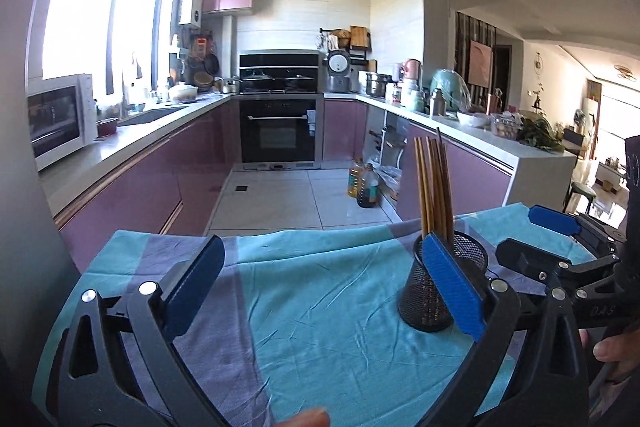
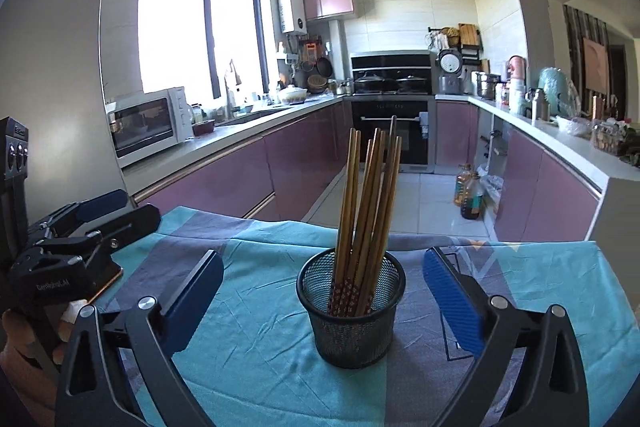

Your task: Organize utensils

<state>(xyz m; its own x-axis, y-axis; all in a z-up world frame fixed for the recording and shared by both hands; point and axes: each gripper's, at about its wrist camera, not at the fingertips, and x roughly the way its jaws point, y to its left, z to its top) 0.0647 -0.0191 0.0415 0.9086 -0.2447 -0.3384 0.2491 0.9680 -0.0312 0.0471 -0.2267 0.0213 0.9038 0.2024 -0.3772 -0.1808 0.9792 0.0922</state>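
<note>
Both grippers stand with their jaws spread wide and nothing clamped between the blue pads. In the right wrist view, the right gripper [image 2: 323,301] frames a black mesh cup [image 2: 351,323] that stands upright on the cloth between the two fingers, clear of both pads; its left pad [image 2: 192,303] and right pad [image 2: 454,303] lie well to either side of the cup. A bundle of wooden chopsticks [image 2: 366,203] stands in the cup, leaning slightly and fanning apart at the top, their patterned lower ends visible through the mesh. In the left wrist view, the left gripper [image 1: 320,291] is likewise open over bare cloth; the cup appears behind its right-hand pad, partly hidden by it, with the chopsticks rising above. Whether that pad touches the cup cannot be told. The right gripper shows at the right edge of the left view, and the left gripper at the left edge of the right view, each held by a hand [image 1: 616,349]. The cup rests on a teal and grey-purple tablecloth [image 2: 260,347], creased throughout. Beyond the table lies a kitchen with mauve cabinets [image 2: 224,171], a white microwave [image 2: 148,125] on the left counter, a built-in oven [image 2: 390,131] at the far end, and oil bottles [image 2: 468,193] on the tiled floor.
</note>
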